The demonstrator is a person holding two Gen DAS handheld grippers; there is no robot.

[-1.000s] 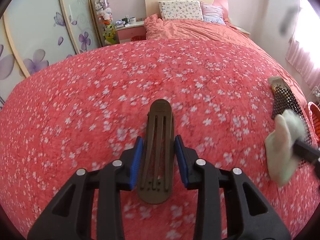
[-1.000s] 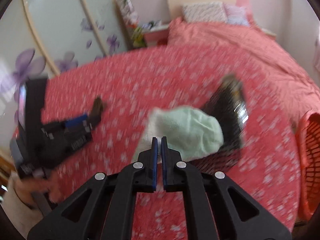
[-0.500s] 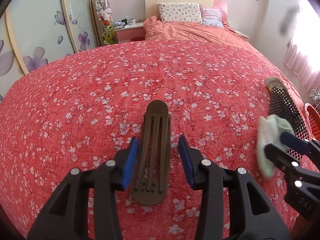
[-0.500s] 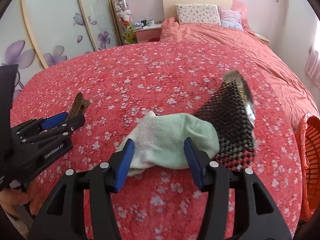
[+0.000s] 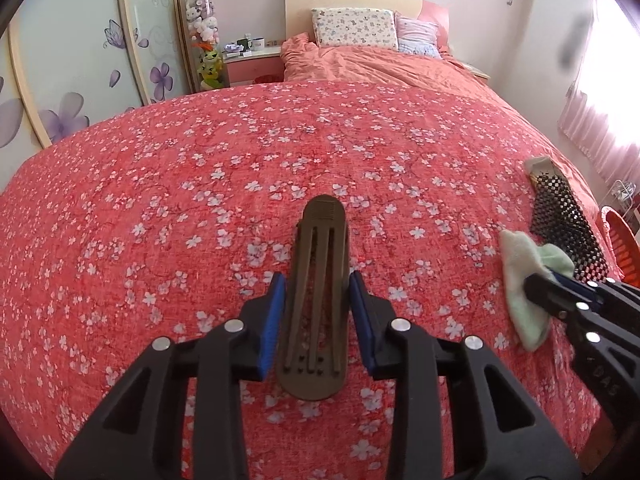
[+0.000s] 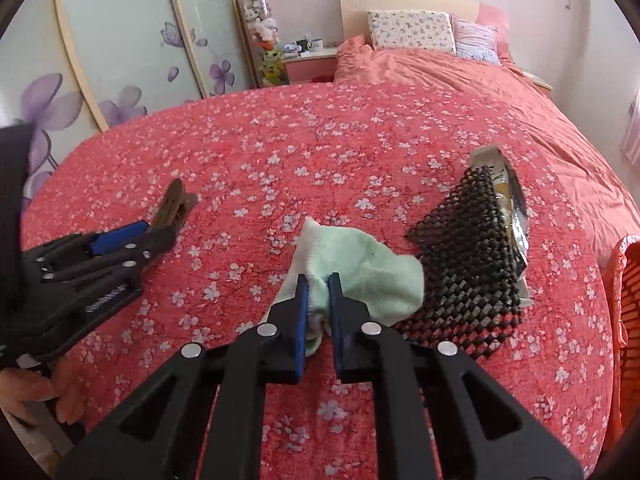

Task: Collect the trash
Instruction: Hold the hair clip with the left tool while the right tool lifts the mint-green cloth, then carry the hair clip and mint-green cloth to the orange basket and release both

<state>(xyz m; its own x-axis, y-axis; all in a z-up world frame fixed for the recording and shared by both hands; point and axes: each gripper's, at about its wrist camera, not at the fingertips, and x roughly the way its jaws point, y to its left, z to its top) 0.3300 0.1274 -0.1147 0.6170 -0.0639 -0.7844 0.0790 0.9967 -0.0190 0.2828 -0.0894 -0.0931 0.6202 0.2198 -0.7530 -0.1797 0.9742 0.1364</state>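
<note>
A brown hair clip lies flat on the red flowered bedspread. My left gripper straddles it, blue pads close on both sides; a firm hold is not clear. It also shows in the right wrist view. My right gripper is closed on a pale green sock, which rests on the bed. The sock also shows in the left wrist view. Beside it lie a black mesh mat and a foil wrapper.
An orange basket stands off the bed's right edge. Pillows and a rumpled quilt lie at the far end. A nightstand and sliding wardrobe doors stand at the back left.
My right gripper opened over the sock half a second ago and has now closed on it. My left gripper's pads have drawn in around the hair clip.
</note>
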